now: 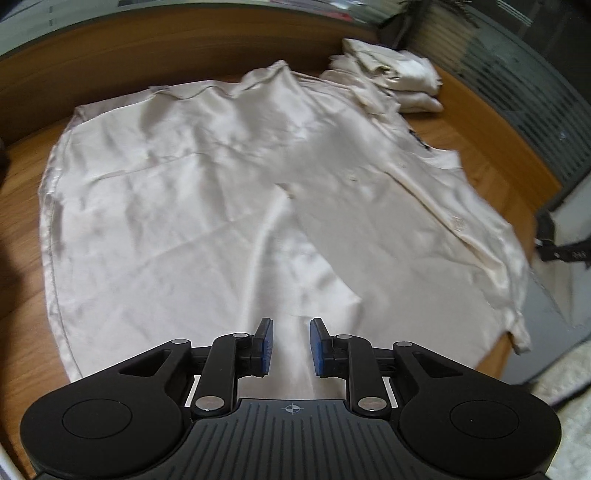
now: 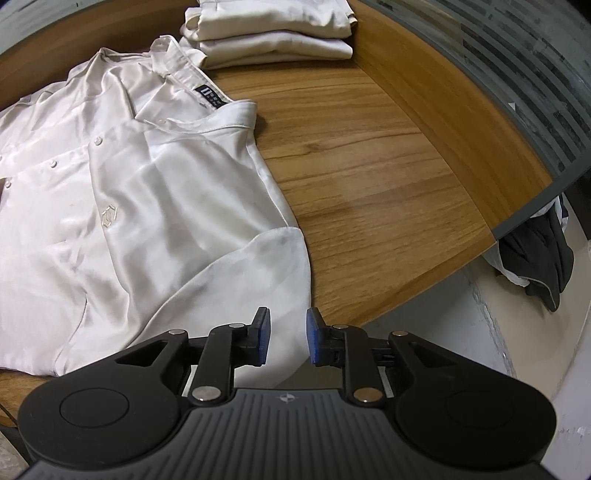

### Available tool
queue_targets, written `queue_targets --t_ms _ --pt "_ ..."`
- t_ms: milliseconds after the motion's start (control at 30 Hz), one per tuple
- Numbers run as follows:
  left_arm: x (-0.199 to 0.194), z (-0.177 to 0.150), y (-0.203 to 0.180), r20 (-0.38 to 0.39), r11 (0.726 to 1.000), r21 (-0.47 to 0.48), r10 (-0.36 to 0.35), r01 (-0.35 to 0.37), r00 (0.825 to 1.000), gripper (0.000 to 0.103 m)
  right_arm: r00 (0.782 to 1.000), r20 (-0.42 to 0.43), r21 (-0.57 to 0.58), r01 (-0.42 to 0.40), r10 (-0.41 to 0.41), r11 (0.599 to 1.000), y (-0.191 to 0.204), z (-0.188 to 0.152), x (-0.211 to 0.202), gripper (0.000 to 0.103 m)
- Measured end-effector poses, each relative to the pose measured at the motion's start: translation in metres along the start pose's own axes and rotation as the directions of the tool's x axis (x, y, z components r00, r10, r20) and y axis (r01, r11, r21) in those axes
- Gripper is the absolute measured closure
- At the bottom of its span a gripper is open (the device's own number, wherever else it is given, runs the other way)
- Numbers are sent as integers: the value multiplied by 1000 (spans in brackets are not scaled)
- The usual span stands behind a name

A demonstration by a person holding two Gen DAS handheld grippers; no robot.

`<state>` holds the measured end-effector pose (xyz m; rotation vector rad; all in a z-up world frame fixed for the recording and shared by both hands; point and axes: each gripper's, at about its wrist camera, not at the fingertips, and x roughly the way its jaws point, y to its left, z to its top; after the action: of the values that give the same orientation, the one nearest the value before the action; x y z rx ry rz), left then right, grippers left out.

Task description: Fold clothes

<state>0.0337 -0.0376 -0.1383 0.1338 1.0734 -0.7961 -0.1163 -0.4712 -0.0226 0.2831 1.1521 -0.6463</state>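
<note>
At frame bottom: both tongs are standing narrowly apart, gripping nothing.
Left tongs [image 1: 291, 345]: hovering over the shirt [image 1: 221, 192] hem.
Right tongs [image 2: 286, 341]: hanging by the sleeve [image 2: 258, 266].
Advice: pinch edges squarely, folding evenly on the tabletop [image 2: 369, 166].

Left wrist view: sits close above the shirt [image 1: 229, 192], looking steeply down and along it toward the far table [image 1: 147, 48] edge.
Right wrist view: close over the shirt's [image 2: 110, 192] near right corner, tilted down, facing far-right.
Shared: shirt, folded stack [image 1: 399, 81] [image 2: 273, 33], table [image 2: 369, 155].
</note>
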Motion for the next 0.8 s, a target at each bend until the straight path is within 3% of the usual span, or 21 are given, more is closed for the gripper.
queue_targets --t_ms 133,233,400,467,500,667,800 --pt "12 5 -5 -32 1000 14 -19 20 999 72 1000 -6 6 -1 1 1000 1 -3 2 79" --pt "24 3 -12 -68 999 47 -17 20 998 72 1000 -6 9 -3 3 1000 1 -4 2 78" --pt "29 3 -20 -52 996 92 21 -16 998 73 1000 4 15 0 0 1000 -1 -4 -2 77" --pt "30 1 -23 -43 993 115 42 -37 998 79 1000 10 17 5 -5 1000 -2 -3 -4 76" --pt "30 0 -25 -38 991 128 54 -48 998 94 1000 10 19 7 -7 1000 -3 -3 -3 75" --pt "22 -2 -23 2 992 114 51 -51 999 100 1000 4 22 14 -14 1000 -4 -4 -1 75" --pt "0 8 -5 75 992 70 103 -108 992 100 1000 1 11 15 -15 1000 -2 -4 0 75"
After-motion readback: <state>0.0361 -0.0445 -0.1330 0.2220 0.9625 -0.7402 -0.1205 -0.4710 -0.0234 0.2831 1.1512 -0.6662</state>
